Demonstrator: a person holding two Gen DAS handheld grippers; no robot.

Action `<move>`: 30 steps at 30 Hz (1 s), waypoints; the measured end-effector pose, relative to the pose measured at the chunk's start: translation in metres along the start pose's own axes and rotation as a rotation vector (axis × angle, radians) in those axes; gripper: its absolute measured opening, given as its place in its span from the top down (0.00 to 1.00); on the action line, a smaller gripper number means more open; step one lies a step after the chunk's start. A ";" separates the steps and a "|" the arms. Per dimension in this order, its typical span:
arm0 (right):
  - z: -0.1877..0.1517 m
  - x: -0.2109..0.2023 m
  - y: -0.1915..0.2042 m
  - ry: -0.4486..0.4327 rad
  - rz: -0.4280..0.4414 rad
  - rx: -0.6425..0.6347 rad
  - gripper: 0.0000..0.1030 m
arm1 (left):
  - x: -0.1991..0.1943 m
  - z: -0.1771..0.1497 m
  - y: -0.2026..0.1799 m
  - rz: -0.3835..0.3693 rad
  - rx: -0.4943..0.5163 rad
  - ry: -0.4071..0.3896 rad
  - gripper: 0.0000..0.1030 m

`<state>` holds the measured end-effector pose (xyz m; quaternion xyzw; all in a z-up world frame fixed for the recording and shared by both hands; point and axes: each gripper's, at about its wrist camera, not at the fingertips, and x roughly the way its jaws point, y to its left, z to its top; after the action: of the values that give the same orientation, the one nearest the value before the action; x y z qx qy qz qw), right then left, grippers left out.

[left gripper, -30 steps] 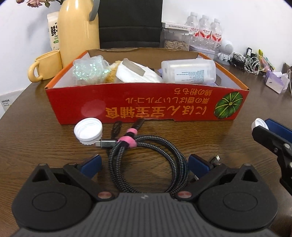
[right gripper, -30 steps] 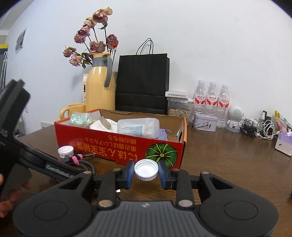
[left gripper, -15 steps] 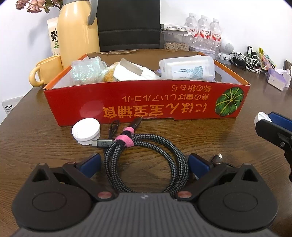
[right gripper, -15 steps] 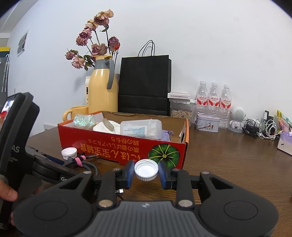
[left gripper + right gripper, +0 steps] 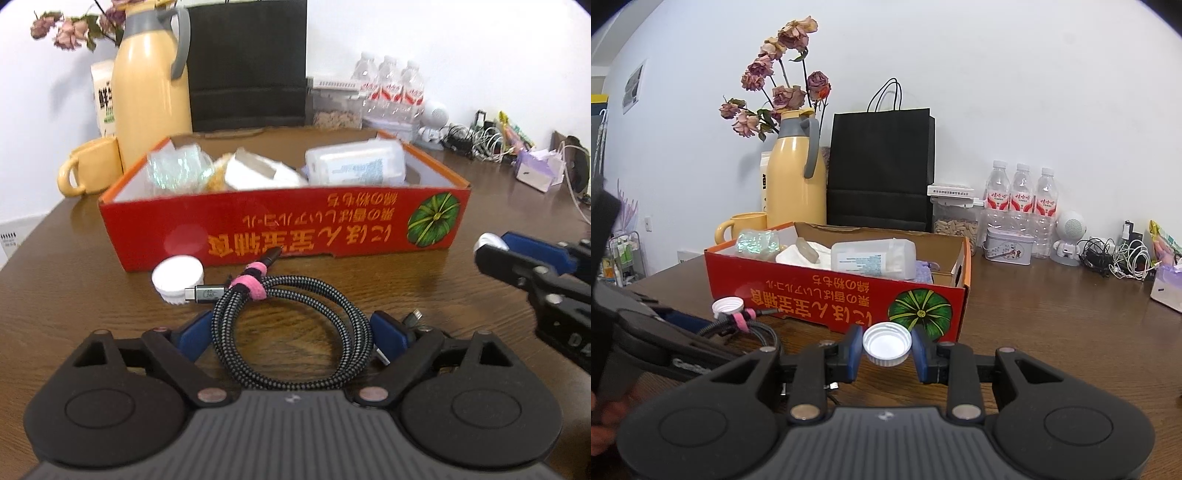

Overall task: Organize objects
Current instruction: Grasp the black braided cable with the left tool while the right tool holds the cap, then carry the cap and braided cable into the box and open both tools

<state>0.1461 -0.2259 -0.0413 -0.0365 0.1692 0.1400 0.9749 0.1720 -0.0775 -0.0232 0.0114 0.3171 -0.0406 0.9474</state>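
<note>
We have the coiled cable (image 5: 291,332) between the left gripper (image 5: 291,334) pads, its jaws wide and closing, not yet pressing; the coil lies just before the red box (image 5: 288,225). Our right gripper (image 5: 886,350) clamps 1 white cap (image 5: 886,345); another cap (image 5: 179,278) touches the cable's plug.

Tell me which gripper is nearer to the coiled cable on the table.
Left. The left gripper has the cable between its closing fingers. The right gripper is off to the cable's right, holding a white cap.
</note>
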 end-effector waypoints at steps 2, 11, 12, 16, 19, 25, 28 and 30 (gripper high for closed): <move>0.000 0.000 0.001 -0.003 0.000 -0.006 0.73 | -0.007 0.004 0.002 -0.011 0.001 -0.021 0.11; 0.029 0.000 0.012 -0.055 0.004 -0.078 0.73 | -0.032 0.040 0.017 -0.030 -0.011 -0.147 0.11; 0.035 0.002 0.013 -0.065 0.001 -0.090 0.73 | -0.033 0.045 0.018 -0.029 -0.012 -0.160 0.11; 0.057 0.014 0.019 -0.091 -0.002 -0.124 0.73 | -0.034 0.072 0.027 -0.024 -0.019 -0.215 0.11; 0.071 0.030 0.023 -0.101 -0.005 -0.133 0.73 | -0.028 0.092 0.034 -0.027 -0.034 -0.238 0.11; 0.096 0.071 0.026 -0.096 -0.015 -0.126 0.73 | -0.004 0.124 0.045 -0.039 -0.060 -0.261 0.11; 0.108 0.095 0.026 -0.080 -0.009 -0.129 0.73 | 0.014 0.135 0.047 -0.040 -0.067 -0.256 0.11; 0.114 0.111 0.025 -0.062 -0.002 -0.125 0.73 | 0.027 0.140 0.051 -0.043 -0.085 -0.247 0.11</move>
<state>0.2754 -0.1591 0.0278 -0.0932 0.1296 0.1503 0.9757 0.2818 -0.0357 0.0724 -0.0408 0.1998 -0.0483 0.9778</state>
